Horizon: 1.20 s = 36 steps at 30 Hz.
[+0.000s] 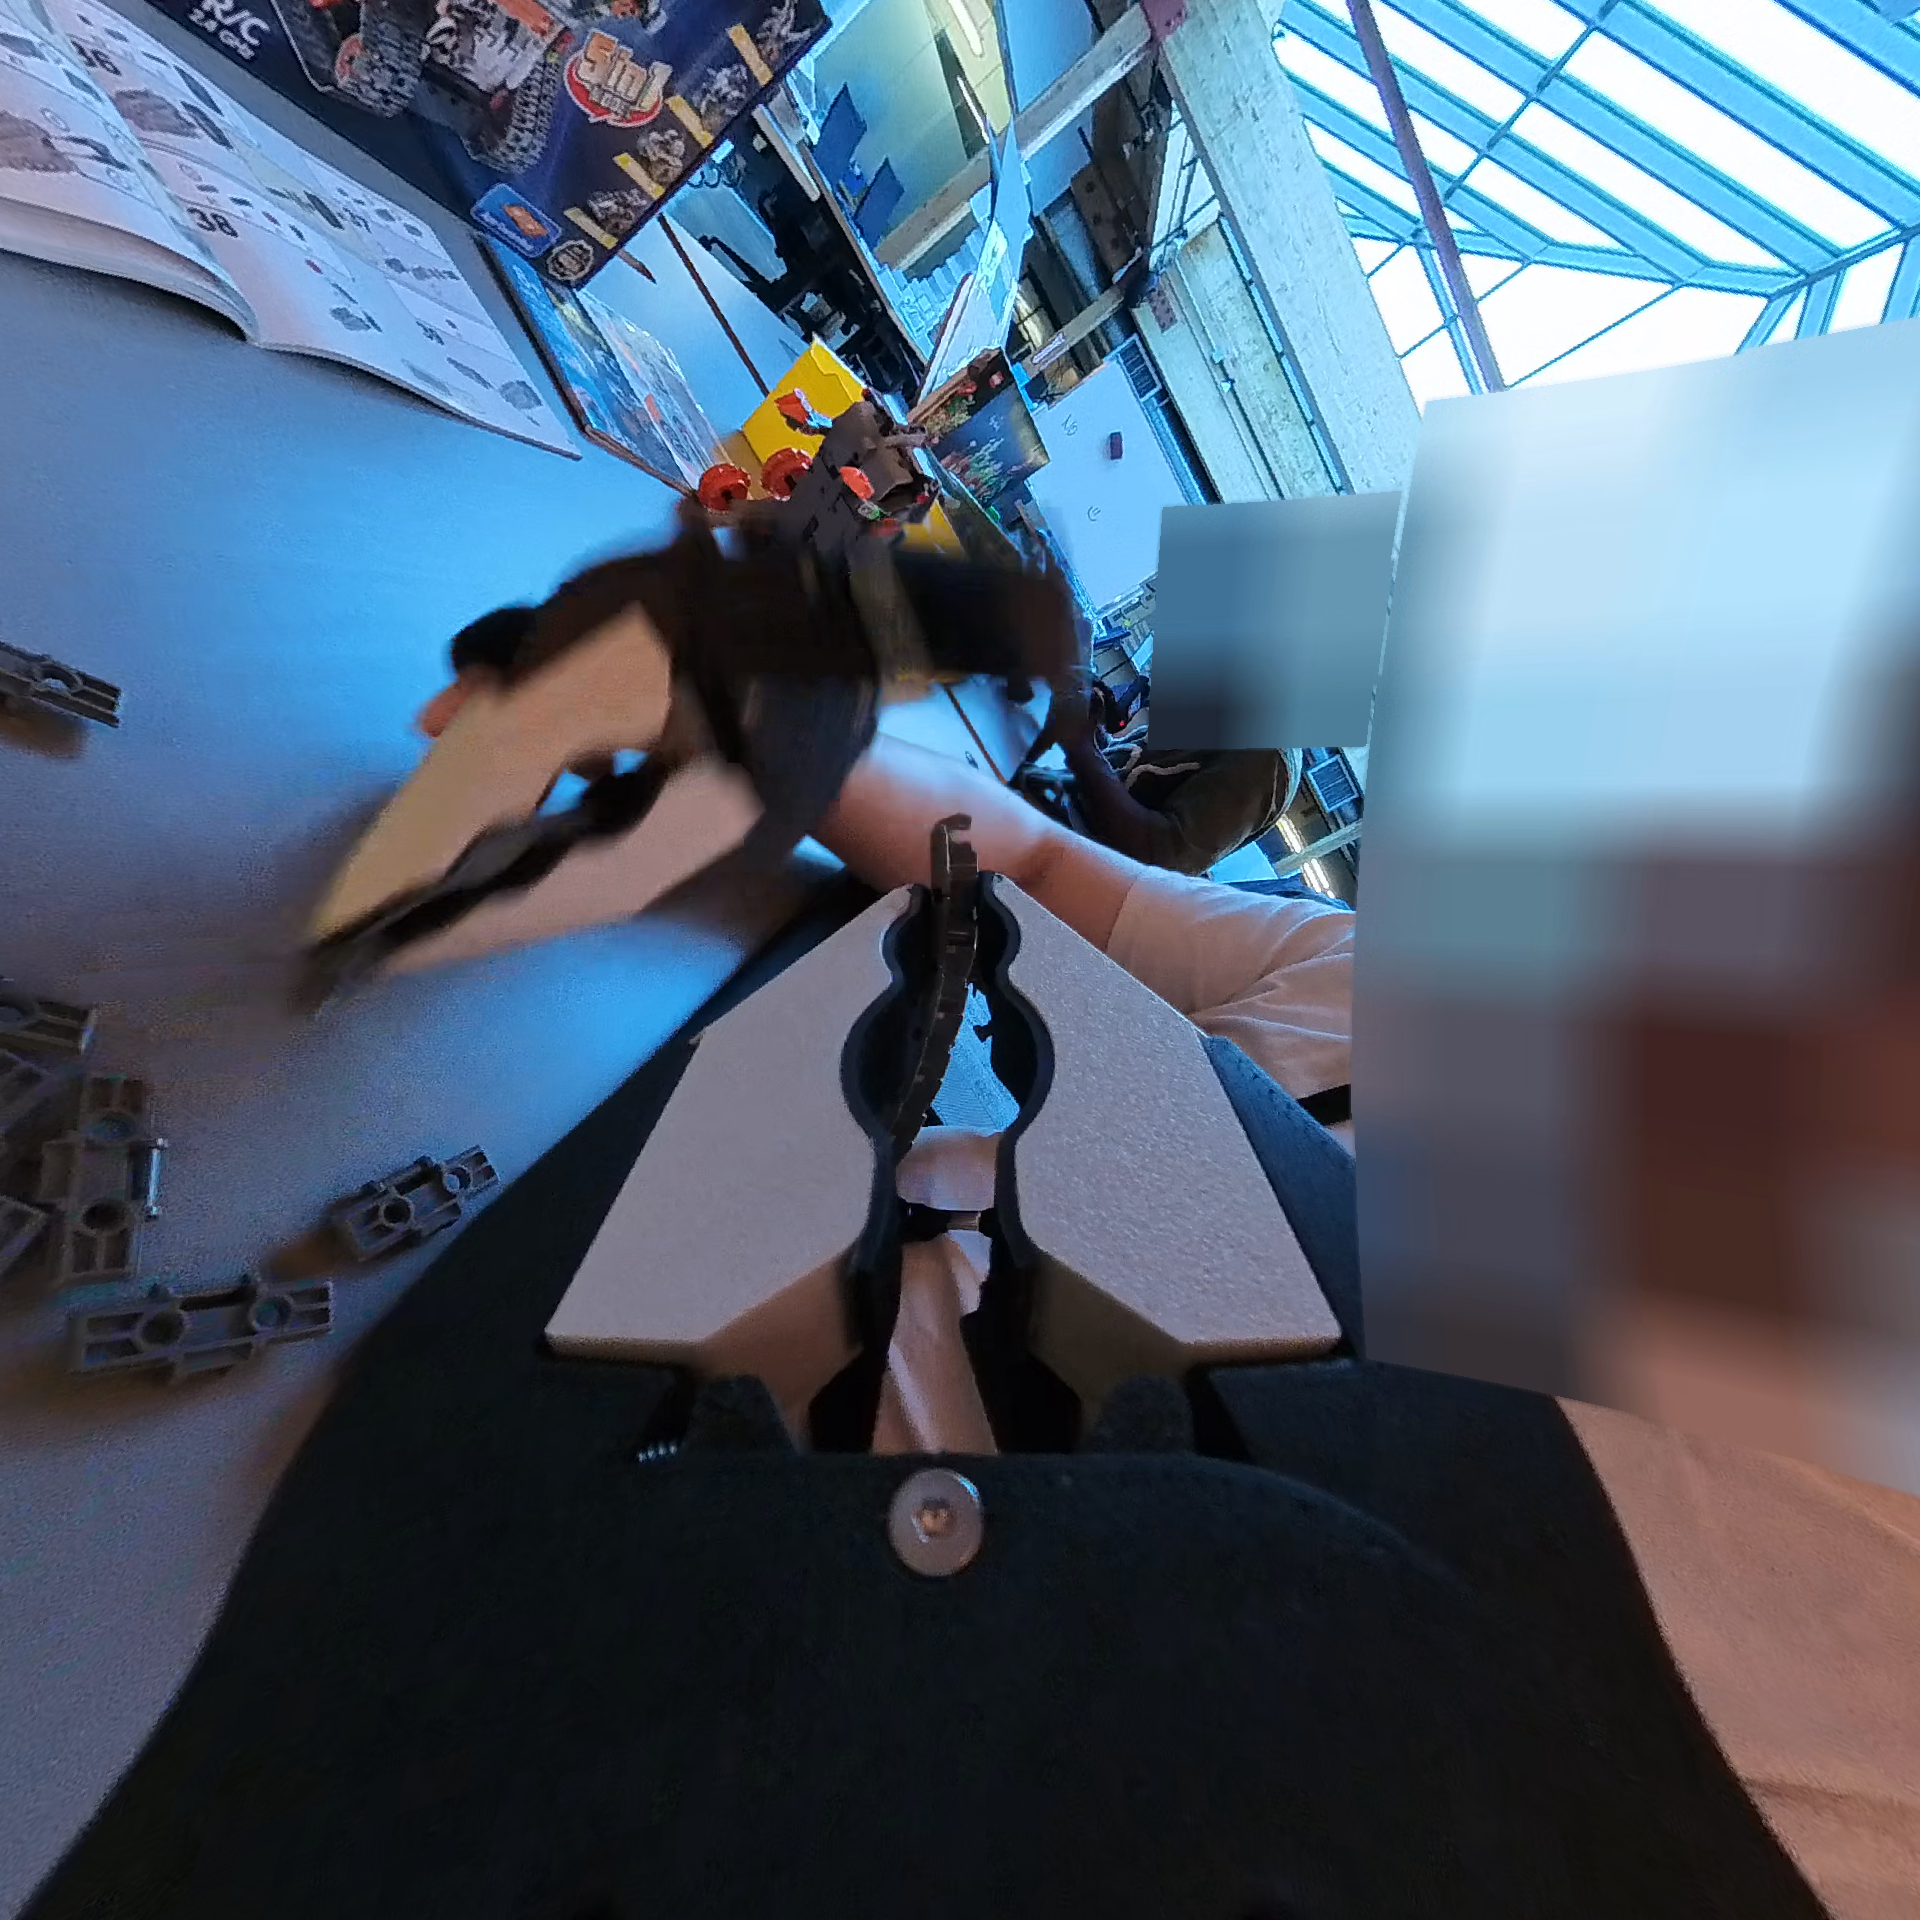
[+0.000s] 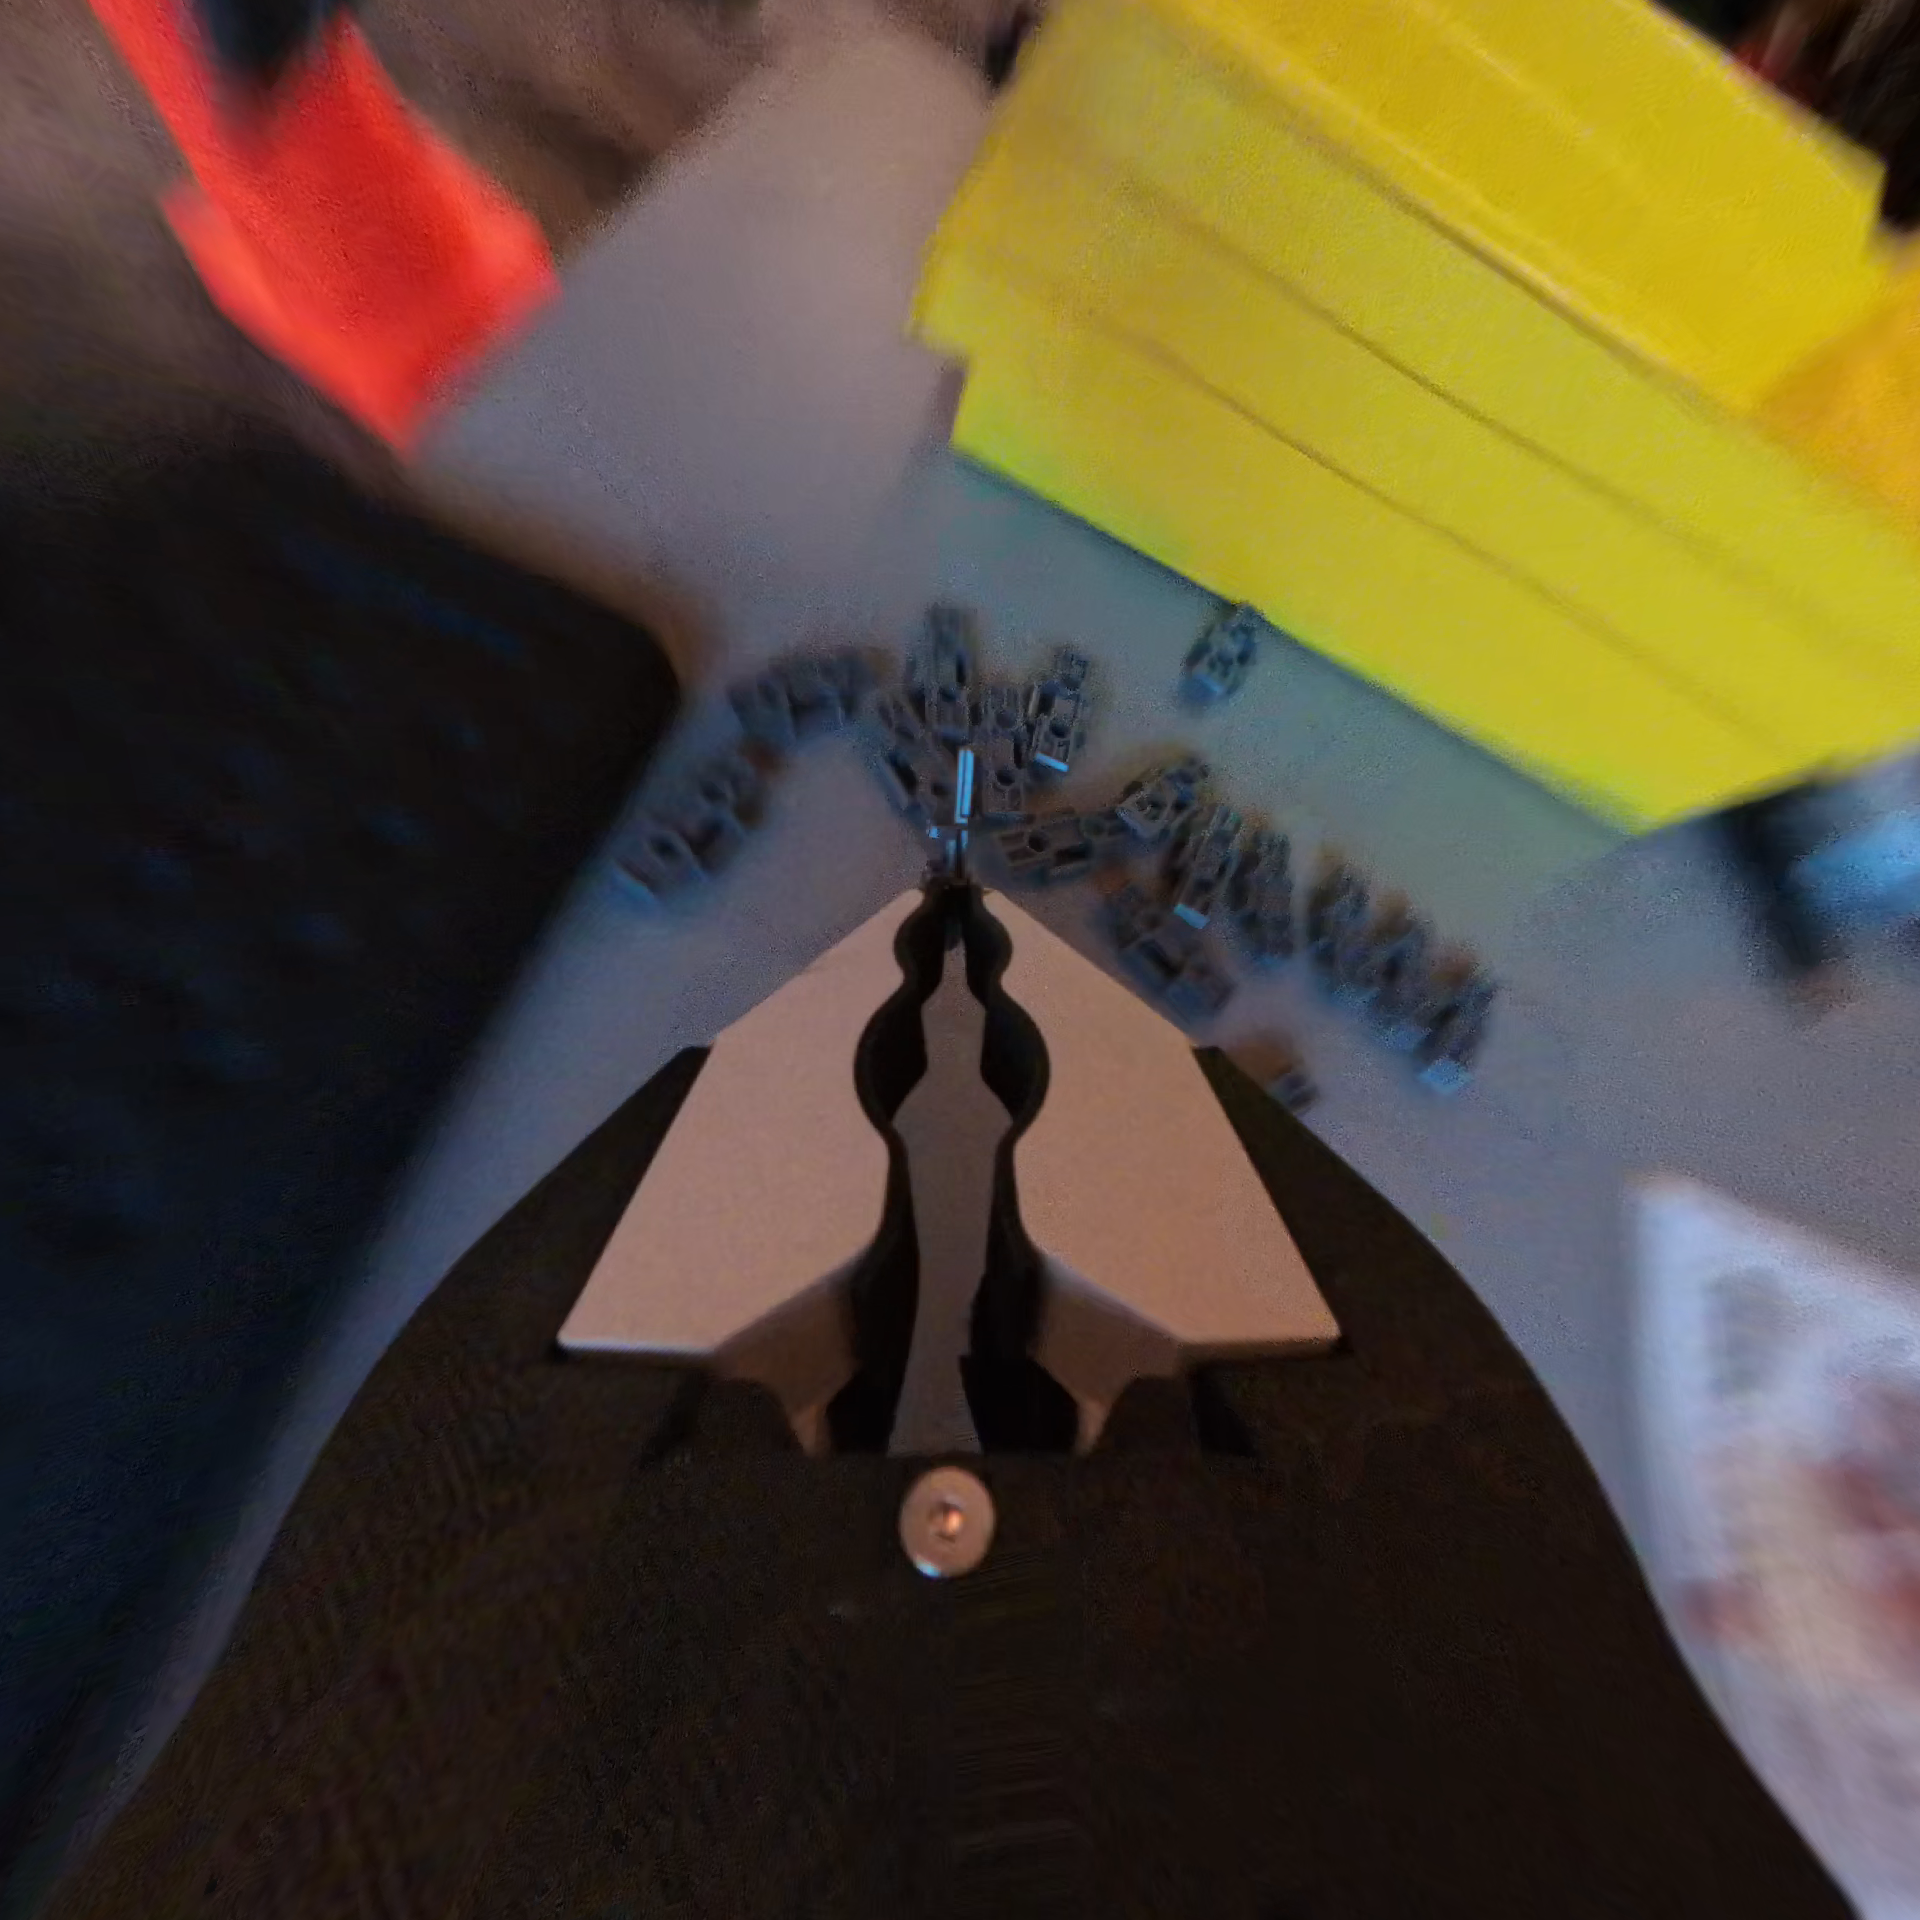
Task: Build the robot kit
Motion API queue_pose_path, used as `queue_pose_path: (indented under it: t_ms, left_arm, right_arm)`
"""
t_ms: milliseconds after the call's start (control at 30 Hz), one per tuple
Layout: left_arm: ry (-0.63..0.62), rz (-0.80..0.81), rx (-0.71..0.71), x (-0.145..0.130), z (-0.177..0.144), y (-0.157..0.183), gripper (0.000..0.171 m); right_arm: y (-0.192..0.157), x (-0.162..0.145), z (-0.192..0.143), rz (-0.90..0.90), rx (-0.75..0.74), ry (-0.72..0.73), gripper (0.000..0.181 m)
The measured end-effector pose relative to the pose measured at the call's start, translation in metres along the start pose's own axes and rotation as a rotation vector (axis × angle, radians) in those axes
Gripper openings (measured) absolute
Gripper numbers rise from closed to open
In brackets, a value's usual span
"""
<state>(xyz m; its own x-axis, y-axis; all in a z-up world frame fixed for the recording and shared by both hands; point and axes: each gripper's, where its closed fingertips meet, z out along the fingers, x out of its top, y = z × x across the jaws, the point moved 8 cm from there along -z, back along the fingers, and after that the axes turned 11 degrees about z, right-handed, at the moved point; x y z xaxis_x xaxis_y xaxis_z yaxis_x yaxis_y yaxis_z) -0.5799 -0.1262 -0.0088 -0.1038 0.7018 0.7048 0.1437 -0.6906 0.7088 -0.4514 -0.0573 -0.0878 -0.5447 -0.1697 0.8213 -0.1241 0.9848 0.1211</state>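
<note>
In the left wrist view my left gripper [image 1: 948, 894] is shut on a dark, curved, toothed track strip [image 1: 935, 997]. The strip runs between the pads and sticks out past the tips. My right gripper [image 2: 951, 883] is shut, and a thin shiny metal pin [image 2: 961, 795] projects forward from its tips. It hangs just above a pile of small grey link pieces [image 2: 997, 727] on the table. The right gripper also shows blurred in the left wrist view [image 1: 332, 945], low over the table near more grey link pieces [image 1: 410, 1205], one of which carries a metal pin [image 1: 156, 1174].
A yellow box [image 2: 1455, 416], a red object [image 2: 343, 229] and a dark box [image 2: 260, 831] ring the pile. An open instruction booklet [image 1: 260, 208], a printed toy box [image 1: 582, 104] and a part-built dark model with orange wheels [image 1: 831, 478] lie farther off. A person's arm [image 1: 1039, 842] is behind the left tips. One gripper's finger ends stand about 12 cm off the other's.
</note>
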Motion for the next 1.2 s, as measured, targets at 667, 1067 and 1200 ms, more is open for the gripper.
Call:
queue_pose_path:
  t_ms: [667,1067,1200]
  left_arm:
    - [-0.333,0.002,-0.057,-0.018,0.178,-0.064,0.006]
    - [-0.373,-0.033,-0.086,-0.021,0.195,-0.079,0.006]
    - [-0.370,-0.031,-0.080,-0.024,0.193,-0.083,0.006]
  right_arm:
    - [-0.008,-0.088,-0.185,1.033,0.407,0.301,0.001]
    - [-0.006,-0.096,-0.185,0.914,0.186,0.131,0.000]
    - [-0.009,-0.093,-0.182,0.845,0.102,0.080,0.000]
